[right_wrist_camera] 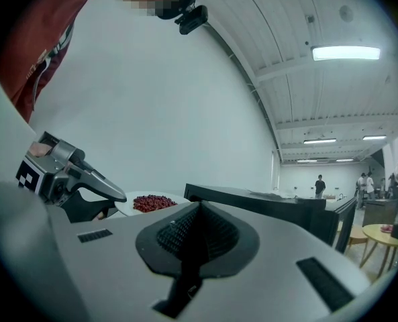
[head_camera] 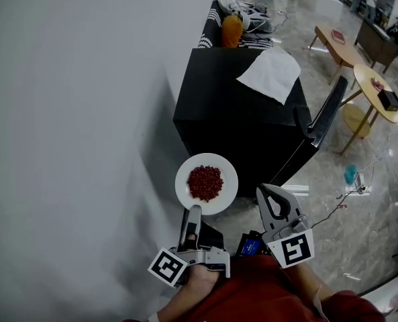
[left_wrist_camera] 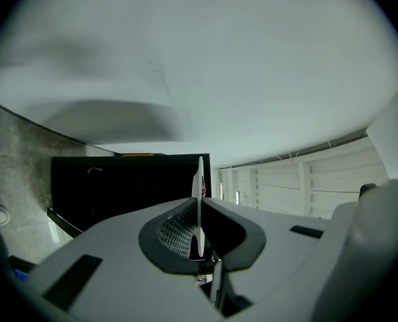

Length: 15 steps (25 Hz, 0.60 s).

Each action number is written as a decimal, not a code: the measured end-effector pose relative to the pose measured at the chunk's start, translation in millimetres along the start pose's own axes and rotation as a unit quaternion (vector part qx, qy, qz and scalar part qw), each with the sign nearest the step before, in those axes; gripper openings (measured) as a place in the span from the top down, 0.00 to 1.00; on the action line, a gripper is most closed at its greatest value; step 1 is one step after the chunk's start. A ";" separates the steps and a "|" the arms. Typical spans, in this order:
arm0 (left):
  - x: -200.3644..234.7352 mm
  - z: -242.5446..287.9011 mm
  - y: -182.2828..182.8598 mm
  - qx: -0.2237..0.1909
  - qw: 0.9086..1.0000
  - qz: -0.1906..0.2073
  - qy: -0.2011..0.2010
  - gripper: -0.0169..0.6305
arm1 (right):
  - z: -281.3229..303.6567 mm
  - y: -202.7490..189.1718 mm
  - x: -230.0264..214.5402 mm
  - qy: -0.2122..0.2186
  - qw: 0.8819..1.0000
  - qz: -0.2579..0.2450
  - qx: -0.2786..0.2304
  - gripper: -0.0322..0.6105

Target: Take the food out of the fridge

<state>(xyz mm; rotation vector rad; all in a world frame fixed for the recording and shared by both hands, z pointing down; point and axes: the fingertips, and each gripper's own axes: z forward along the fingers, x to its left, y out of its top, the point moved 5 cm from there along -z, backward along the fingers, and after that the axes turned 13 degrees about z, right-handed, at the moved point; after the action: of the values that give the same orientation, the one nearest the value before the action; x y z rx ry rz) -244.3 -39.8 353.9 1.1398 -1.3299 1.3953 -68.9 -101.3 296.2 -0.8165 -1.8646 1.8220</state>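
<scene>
Though nearly closed, left tool (head_camera: 193, 210) pinches the plate (head_camera: 184, 178).

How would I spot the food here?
Find the low black fridge by the white wall. Before its near corner, the left gripper pinches a round white plate heaped with small dark-red pieces. The white cloth atop the fridge, by contrast, is crumpled and bare.

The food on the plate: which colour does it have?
Dark red food on a white plate, clearest in the head view.
</scene>
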 end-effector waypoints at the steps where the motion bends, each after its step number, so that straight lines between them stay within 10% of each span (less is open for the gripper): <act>1: -0.1 -0.4 0.0 0.000 1.000 0.000 0.000 0.93 | 0.2 -1.0 -0.4 -0.001 1.000 -0.002 0.003 0.92; 15: -14.3 -6.9 -3.8 0.011 1.000 -0.008 0.001 0.93 | -2.7 16.8 0.5 -0.007 1.000 -0.015 -0.021 0.92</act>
<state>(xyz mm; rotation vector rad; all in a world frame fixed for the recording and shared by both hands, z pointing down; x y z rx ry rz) -238.0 -32.8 340.6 1.1609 -1.3054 1.4022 -65.4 -99.4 279.7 -0.7872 -1.9189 1.7807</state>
